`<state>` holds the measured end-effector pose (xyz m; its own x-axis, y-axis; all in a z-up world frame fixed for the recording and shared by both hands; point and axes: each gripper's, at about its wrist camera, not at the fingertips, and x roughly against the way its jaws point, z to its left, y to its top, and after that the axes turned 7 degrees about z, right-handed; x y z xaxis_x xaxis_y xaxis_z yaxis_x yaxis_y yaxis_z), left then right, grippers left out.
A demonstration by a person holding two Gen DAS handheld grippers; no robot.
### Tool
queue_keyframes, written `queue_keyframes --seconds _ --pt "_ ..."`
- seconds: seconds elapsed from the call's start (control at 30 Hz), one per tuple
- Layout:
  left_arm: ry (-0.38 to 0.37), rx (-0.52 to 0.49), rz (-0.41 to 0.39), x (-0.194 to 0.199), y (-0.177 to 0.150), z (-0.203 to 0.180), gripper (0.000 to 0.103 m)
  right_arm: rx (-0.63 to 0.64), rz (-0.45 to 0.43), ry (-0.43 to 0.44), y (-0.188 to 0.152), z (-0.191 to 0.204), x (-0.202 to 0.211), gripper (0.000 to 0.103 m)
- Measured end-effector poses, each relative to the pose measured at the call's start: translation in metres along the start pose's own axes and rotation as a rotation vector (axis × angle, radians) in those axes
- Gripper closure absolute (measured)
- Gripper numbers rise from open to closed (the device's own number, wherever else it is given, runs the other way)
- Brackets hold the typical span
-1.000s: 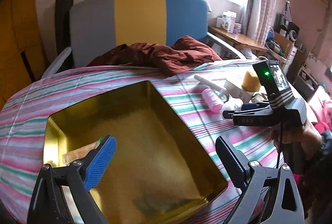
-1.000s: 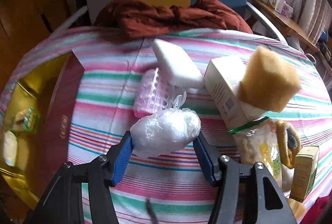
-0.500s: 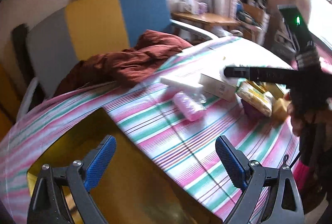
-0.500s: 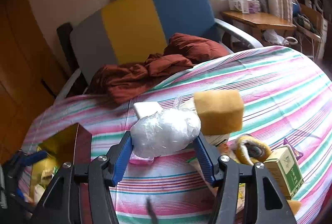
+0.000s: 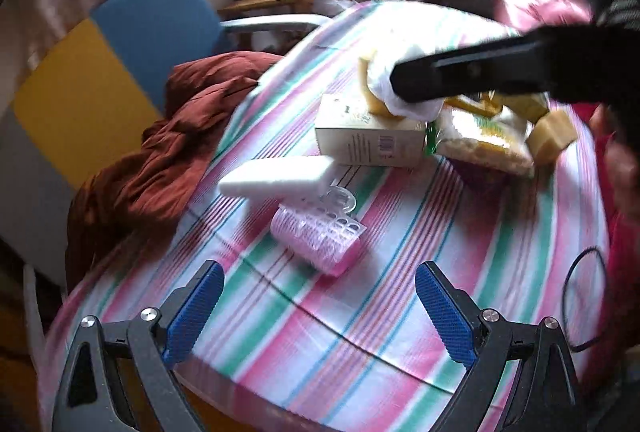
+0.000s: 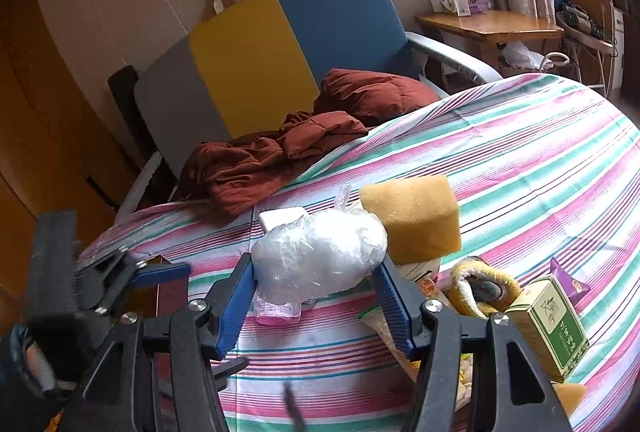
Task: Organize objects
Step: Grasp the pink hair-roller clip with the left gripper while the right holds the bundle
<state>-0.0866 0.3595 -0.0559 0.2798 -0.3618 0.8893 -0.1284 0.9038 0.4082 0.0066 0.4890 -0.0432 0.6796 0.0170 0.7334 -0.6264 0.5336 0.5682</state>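
Observation:
My right gripper (image 6: 314, 274) is shut on a clear plastic bag of white stuff (image 6: 320, 252), held above the striped tablecloth (image 6: 520, 160). My left gripper (image 5: 320, 308) stands open over the cloth with nothing between its fingers; a pink pack of hair rollers (image 5: 316, 232) lies just beyond its tips. A white foam block (image 5: 276, 178) leans on the pack. Behind it are a cardboard box (image 5: 368, 138), a snack bag (image 5: 484, 140) and a yellow sponge (image 6: 416, 216). In the left wrist view, the right gripper's black finger (image 5: 460, 70) crosses at the upper right.
A green carton (image 6: 552, 324) and a knitted yellow thing (image 6: 476, 288) lie at the table's right. A rust-red cloth (image 6: 304, 148) spills from the blue, yellow and grey chair (image 6: 280, 48) onto the table's far edge. A person's hand (image 5: 620, 168) is at the right.
The left gripper swung off the gold tin, rolling as it went, to above the striped cloth near the pink rollers. The right gripper rose with the bag and tilted up.

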Motion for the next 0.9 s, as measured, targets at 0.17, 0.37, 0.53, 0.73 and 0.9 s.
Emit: queue_keyframes --seconds 0.17,0.37,0.53,0.73,0.9 --pt "-0.023 -0.079 0.036 -0.023 0.016 0.006 0.006 -0.013 0.007 0.01 0.001 -0.003 -0.001 0.043" --pt "-0.051 -0.136 0.062 -0.042 0.027 0.011 0.007 -0.024 0.015 0.014 0.001 -0.005 -0.002 0.043" --pt "-0.078 -0.156 0.069 -0.051 0.032 0.013 0.012 -0.024 0.016 0.013 0.001 -0.004 -0.002 0.043" --pt "-0.098 -0.175 0.083 -0.06 0.034 0.013 0.016 -0.019 0.021 0.011 0.0 -0.003 -0.003 0.043" --pt "-0.123 -0.157 0.093 -0.069 0.039 0.014 0.026 -0.017 0.024 0.005 -0.001 -0.002 -0.004 0.043"
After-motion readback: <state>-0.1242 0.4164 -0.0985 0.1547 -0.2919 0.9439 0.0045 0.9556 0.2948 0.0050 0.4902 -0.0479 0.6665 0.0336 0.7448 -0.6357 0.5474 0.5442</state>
